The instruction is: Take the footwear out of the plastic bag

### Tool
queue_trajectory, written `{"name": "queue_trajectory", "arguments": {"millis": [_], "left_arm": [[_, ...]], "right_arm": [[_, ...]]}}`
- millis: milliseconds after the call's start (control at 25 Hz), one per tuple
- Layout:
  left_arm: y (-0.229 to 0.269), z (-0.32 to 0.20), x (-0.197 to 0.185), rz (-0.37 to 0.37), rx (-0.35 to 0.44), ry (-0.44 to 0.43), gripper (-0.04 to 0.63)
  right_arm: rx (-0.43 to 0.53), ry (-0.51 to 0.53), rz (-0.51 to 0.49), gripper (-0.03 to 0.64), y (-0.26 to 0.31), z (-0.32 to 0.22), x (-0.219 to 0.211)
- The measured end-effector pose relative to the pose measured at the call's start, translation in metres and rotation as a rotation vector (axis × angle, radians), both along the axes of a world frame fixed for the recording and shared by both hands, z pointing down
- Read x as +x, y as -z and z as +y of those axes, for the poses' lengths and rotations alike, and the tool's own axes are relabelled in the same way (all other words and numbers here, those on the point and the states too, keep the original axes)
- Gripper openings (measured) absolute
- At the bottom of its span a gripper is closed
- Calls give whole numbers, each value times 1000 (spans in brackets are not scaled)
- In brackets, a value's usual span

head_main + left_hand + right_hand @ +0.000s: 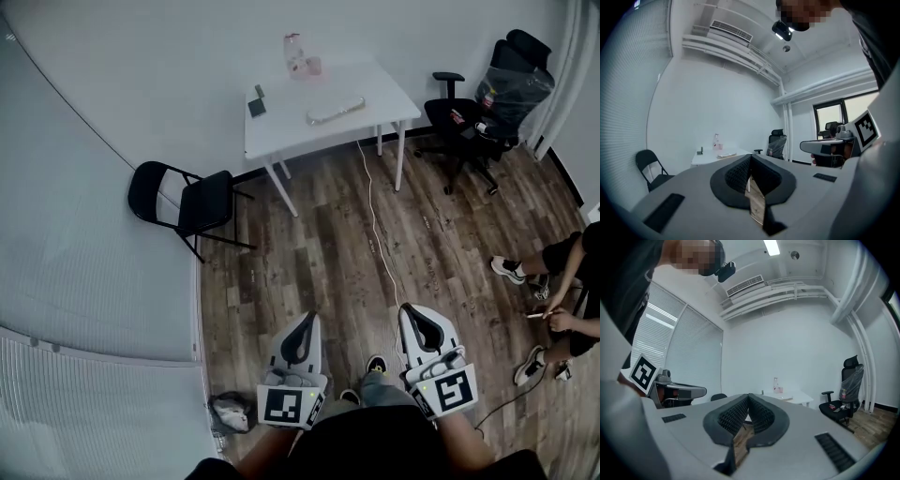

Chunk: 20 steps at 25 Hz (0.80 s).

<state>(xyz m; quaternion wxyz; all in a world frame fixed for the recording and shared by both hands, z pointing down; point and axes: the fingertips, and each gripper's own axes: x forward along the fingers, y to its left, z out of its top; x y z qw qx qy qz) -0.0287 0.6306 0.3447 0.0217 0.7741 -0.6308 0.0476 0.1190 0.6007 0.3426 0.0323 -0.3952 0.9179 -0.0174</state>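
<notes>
A white table (375, 94) stands far off against the back wall. On it lies a pale, flat, see-through package (335, 111), which may be the plastic bag; I cannot make out any footwear in it. A pink-tinted bottle (300, 56) and a small dark item (257, 101) stand beside it. My left gripper (309, 320) and right gripper (410, 310) are held low and close to my body, pointing toward the table. Both are shut and hold nothing. The left gripper (750, 157) and right gripper (748, 397) show their pads meeting at the tips.
A black folding chair (187, 199) stands at the left wall. A black office chair (487, 108) wrapped in plastic is at the back right. A person (567, 291) sits at the right edge. A white cable (380, 234) runs across the wooden floor. A grey crumpled thing (230, 411) lies at lower left.
</notes>
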Motion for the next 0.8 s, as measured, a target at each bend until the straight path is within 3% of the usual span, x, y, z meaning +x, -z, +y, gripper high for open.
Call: {"name": "queue_trajectory", "arguments": {"millis": [400, 800], "left_arm": [[4, -53, 21, -18, -51, 14, 21], [1, -89, 33, 1, -81, -29, 21]], "right_arm": [[-47, -10, -71, 17, 5, -61, 28], [-72, -43, -99, 17, -11, -90, 44]]}}
